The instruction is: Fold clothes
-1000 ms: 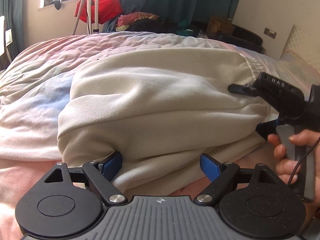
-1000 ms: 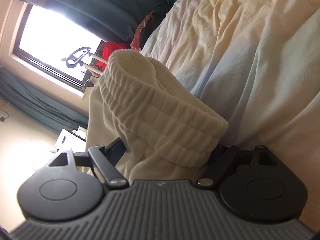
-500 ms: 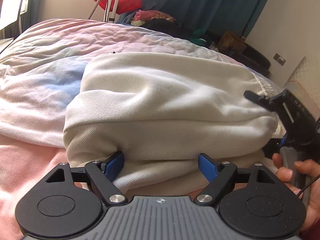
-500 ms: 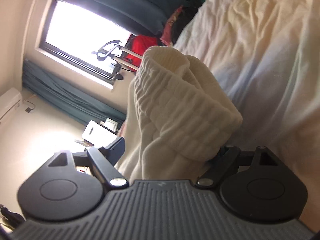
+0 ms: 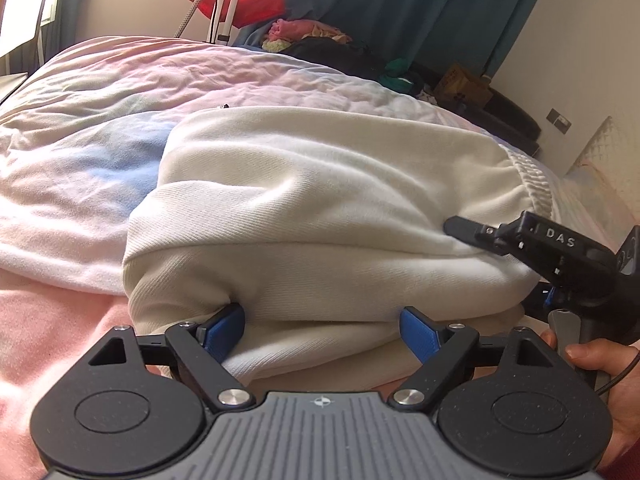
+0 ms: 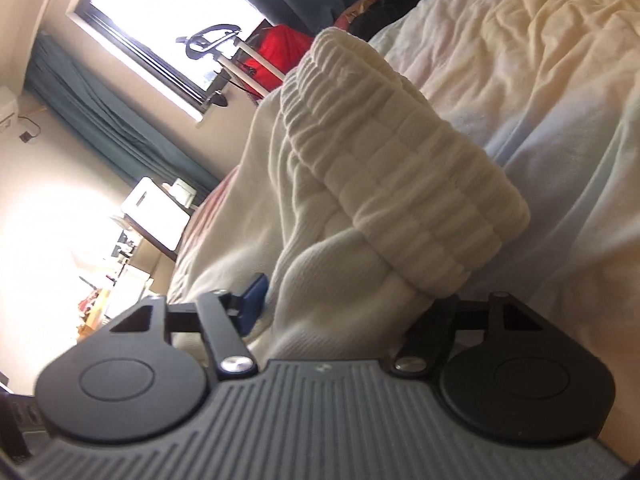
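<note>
On the wide bed with the pale pink, blue and white crumpled cover (image 5: pixel 100 152), the cream-white folded cotton garment with a ribbed elastic waistband (image 5: pixel 320 208) lies in a thick bundle directly in front of you. Your left gripper (image 5: pixel 322 330) keeps its jaws wide apart, as one second ago: the blue pads (image 5: pixel 224 326) stand at each side of the near lower edge of the bundle, and the cloth bulges between them, but I cannot see them pressing it, so I judge it holds nothing.

The change is at your right gripper (image 6: pixel 340 300). Its jaws have just been closing, and the thick cloth just below the ribbed waistband (image 6: pixel 400 168) is between them. The visible blue pad (image 6: pixel 252 300) now lies against the fabric, while half a second ago it stood clear of it; the other pad is hidden behind the fold. In the left view this gripper has also come further over the right end of the bundle. I judge that you are taking hold of the waistband end, probably to carry it over for the next fold or to straighten it, so the task is somewhere in the middle.

For writing, only the white letters "DAS" (image 5: pixel 560 237) are readable, on the black body of your right gripper. Your right hand (image 5: pixel 600 364) holds its handle.
</note>
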`<action>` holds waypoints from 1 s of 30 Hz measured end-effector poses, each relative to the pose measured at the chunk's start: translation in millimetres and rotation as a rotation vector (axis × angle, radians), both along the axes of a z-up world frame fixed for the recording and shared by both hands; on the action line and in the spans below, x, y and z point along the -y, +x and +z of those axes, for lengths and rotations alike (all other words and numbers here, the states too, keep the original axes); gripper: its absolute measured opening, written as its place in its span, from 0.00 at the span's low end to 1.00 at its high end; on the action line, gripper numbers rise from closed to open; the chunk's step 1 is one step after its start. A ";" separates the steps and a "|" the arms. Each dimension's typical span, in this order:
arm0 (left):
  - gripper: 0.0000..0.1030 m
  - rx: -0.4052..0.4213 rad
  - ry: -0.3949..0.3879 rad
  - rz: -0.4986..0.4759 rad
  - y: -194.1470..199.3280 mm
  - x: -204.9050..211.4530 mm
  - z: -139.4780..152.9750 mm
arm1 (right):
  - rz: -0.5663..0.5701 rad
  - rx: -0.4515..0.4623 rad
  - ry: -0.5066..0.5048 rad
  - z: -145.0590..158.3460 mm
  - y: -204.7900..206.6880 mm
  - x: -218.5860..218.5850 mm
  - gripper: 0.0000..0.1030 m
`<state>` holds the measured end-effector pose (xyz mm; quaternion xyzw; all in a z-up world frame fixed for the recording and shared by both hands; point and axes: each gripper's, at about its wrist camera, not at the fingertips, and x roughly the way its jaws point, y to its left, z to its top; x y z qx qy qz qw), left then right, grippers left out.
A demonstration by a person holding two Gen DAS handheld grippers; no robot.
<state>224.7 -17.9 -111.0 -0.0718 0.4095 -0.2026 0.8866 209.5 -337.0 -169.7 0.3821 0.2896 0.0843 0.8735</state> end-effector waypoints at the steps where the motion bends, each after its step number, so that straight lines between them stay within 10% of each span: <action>1: 0.84 0.000 0.001 0.000 -0.5 0.5 0.8 | -0.010 -0.012 -0.010 -1.0 0.1 0.7 0.48; 13: 1.00 0.212 -0.257 0.176 -16.8 -60.3 45.1 | -0.145 0.053 -0.092 13.1 -8.9 1.5 0.29; 21: 0.95 -0.117 -0.362 0.318 42.7 -81.3 -17.7 | -0.161 0.052 -0.069 9.8 -7.8 2.4 0.29; 30: 0.47 0.043 -0.331 0.286 27.6 -74.1 -1.0 | -0.159 0.123 -0.081 34.0 -22.5 -6.3 0.29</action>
